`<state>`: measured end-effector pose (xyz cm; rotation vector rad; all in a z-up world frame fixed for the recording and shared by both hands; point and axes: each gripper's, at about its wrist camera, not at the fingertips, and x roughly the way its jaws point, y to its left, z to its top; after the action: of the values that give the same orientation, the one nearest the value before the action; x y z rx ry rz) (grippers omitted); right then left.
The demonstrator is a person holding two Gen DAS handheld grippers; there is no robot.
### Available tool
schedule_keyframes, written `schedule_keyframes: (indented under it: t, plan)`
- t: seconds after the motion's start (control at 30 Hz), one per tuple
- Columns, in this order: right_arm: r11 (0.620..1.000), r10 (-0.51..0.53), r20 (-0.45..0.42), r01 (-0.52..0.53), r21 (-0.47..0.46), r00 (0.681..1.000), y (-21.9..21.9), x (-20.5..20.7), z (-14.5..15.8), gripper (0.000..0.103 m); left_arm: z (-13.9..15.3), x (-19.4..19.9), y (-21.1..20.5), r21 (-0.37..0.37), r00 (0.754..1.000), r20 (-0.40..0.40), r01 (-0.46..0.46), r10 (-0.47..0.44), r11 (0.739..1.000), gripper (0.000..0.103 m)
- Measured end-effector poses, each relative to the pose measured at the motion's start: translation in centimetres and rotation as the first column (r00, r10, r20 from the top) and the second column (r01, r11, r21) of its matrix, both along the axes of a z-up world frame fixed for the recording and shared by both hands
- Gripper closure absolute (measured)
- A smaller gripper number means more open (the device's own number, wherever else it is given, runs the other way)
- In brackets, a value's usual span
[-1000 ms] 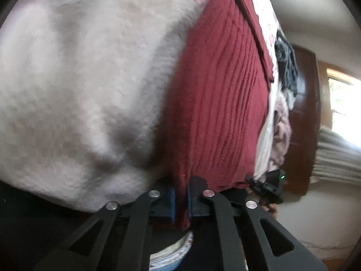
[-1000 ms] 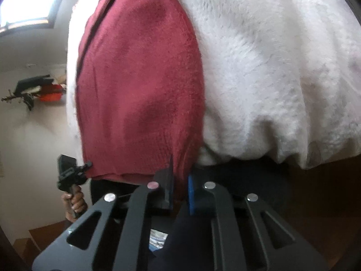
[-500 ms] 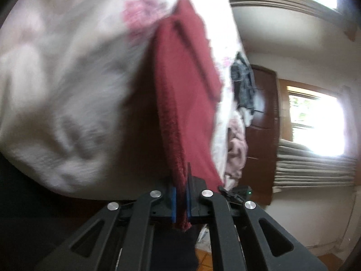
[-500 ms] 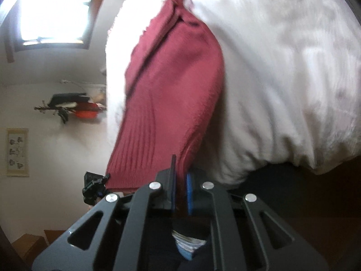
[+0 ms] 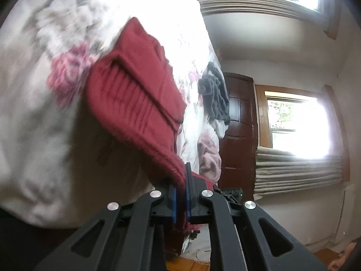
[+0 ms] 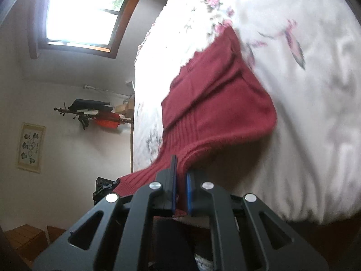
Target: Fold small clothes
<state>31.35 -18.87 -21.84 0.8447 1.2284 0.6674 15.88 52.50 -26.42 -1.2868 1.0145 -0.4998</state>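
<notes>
Fingers (image 5: 191, 194) of the left gripper (image 5: 180, 199) clenched on the ribbed hem of a dark red knitted garment (image 5: 135, 99), blue pads pressed tight with the knit bunched between them. Same on the other side: right gripper (image 6: 181, 194) clamped on another part of that hem, its fingers (image 6: 172, 180) pinching a thick fold of the red knit.

Garment stretched away from both grippers, long axis running from the gripped hem up toward the far end lying on the bed (image 6: 304, 113). Near end lifted off the bedding and slightly sagging between the two grips; far end resting flat on the cover. Ribbed band along the gripped edge, smoother knit farther up, with a raised seam or folded panel running lengthwise down the middle. Colour a deep burgundy throughout.

Under it, a fluffy white bed cover printed with pink and grey flowers, blurred in places. Farther along the bed in the left wrist view, a heap of other clothes (image 5: 214, 99), dark grey on top and pale pink below. Beyond, a dark wooden door (image 5: 239, 131) and a bright window (image 5: 297, 124) with a folded blind beneath. In the right wrist view, another window (image 6: 81, 13), a framed picture (image 6: 30, 148) and a coat rack (image 6: 90, 113) on the wall.
</notes>
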Motion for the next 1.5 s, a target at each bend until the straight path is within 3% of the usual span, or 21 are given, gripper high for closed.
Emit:
schedule_keyframes:
  t: [0.2,0.37,0.57,0.8,0.9,0.97,1.07,1.1,1.13,1.27,1.33,1.4,1.5]
  plan:
    - [1.000,-0.020,-0.013,0.020,-0.019,1.000,1.1,6.7,-0.3,0.098,-0.5,6.5,1.5,0.004,0.999,-0.032,-0.001,0.001,1.000,0.098]
    - [0.998,-0.033,-0.051,0.030,-0.061,0.998,2.1,12.0,-2.3,0.098,-2.9,12.4,3.3,0.034,0.995,-0.095,-0.021,0.024,0.999,0.098]
    - [0.991,-0.034,-0.124,0.017,-0.132,0.992,3.9,17.9,-7.1,0.098,-7.6,19.2,4.7,0.077,0.979,-0.198,-0.029,0.044,0.997,0.098]
    - [0.983,-0.065,-0.195,0.030,-0.180,0.979,4.9,22.2,-13.1,0.097,-13.1,23.9,5.1,0.114,0.956,-0.289,-0.025,0.057,0.993,0.097]
    - [0.984,-0.071,-0.213,0.033,-0.177,0.975,4.6,23.1,-14.3,0.091,-14.6,24.7,5.6,0.089,0.952,-0.300,-0.042,0.067,0.995,0.089]
    - [0.987,-0.065,-0.222,0.031,-0.155,0.973,4.3,23.5,-14.6,0.088,-14.9,24.9,5.9,0.086,0.952,-0.295,-0.059,0.082,0.995,0.079]
    - [0.993,-0.075,-0.189,0.055,-0.106,0.979,3.5,23.6,-13.6,0.072,-14.3,24.8,6.3,0.081,0.964,-0.249,-0.078,0.096,0.994,0.059]
    - [0.995,-0.079,-0.179,0.067,-0.074,0.981,3.1,23.6,-13.0,0.066,-13.7,24.6,6.5,0.095,0.971,-0.215,-0.086,0.105,0.992,0.049]
    - [0.996,-0.079,-0.169,0.069,-0.063,0.982,2.8,23.5,-12.6,0.065,-13.0,24.6,6.6,0.116,0.976,-0.188,-0.091,0.111,0.989,0.046]
    - [0.986,-0.040,-0.088,0.025,-0.163,0.995,2.7,23.3,-11.1,0.065,-11.2,24.8,6.7,0.205,0.989,-0.122,-0.060,0.087,0.977,0.046]
    - [0.959,0.011,-0.025,-0.018,-0.284,1.000,3.3,22.9,-10.6,0.065,-10.4,25.0,6.2,0.306,0.993,-0.107,-0.022,0.057,0.952,0.046]
    - [0.917,0.085,0.023,-0.069,-0.394,0.996,4.5,22.1,-10.7,0.063,-9.9,25.1,5.7,0.425,0.995,-0.097,0.013,0.032,0.905,0.046]
    - [0.880,0.144,0.051,-0.104,-0.464,0.988,5.8,21.4,-11.4,0.060,-10.4,25.5,5.1,0.494,0.993,-0.120,0.072,-0.014,0.866,0.046]
